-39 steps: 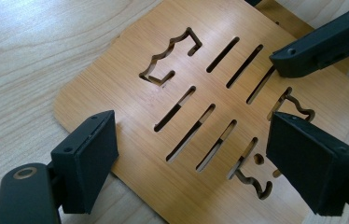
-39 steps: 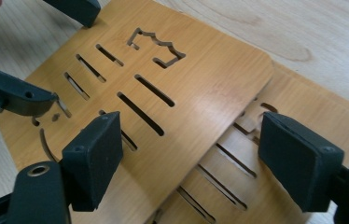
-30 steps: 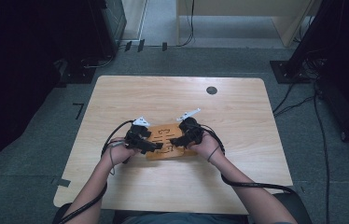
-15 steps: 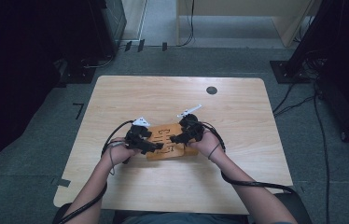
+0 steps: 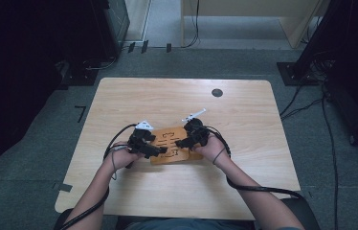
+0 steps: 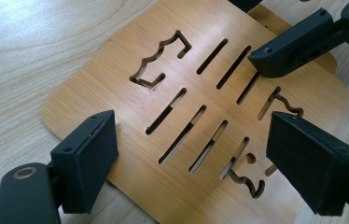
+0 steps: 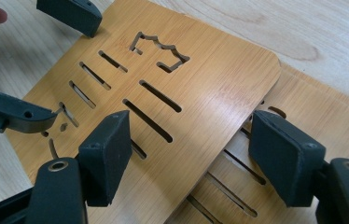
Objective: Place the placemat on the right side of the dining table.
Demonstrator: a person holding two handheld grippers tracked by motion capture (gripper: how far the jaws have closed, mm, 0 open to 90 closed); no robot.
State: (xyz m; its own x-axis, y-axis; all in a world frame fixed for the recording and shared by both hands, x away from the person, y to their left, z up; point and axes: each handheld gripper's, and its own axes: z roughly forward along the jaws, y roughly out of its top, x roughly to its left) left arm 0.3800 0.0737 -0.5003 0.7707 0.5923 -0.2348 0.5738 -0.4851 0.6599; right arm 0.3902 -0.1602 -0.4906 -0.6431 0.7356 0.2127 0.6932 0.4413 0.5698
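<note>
Two slotted bamboo boards lie stacked near the table's front middle. The top board (image 5: pixel 168 137) (image 6: pixel 98 88) (image 7: pixel 219 74) has a crown-shaped cutout and sits askew on the lower board (image 7: pixel 322 112). My left gripper (image 5: pixel 160 151) (image 6: pixel 193 135) hovers open over the top board's near-left part, touching nothing. My right gripper (image 5: pixel 179 143) (image 7: pixel 191 135) faces it from the right. Its jaws have just been closing a little and still stand apart. One pad is over the top board and the other over the lower one. The top board's edge runs beneath the gap, and neither pad presses on it.
The light wooden table (image 5: pixel 167 100) has a round cable hole (image 5: pixel 217 92) at the back right. Dark equipment stands to the left and right of the table, and cables run across the grey floor. Both forearms come in from the front edge.
</note>
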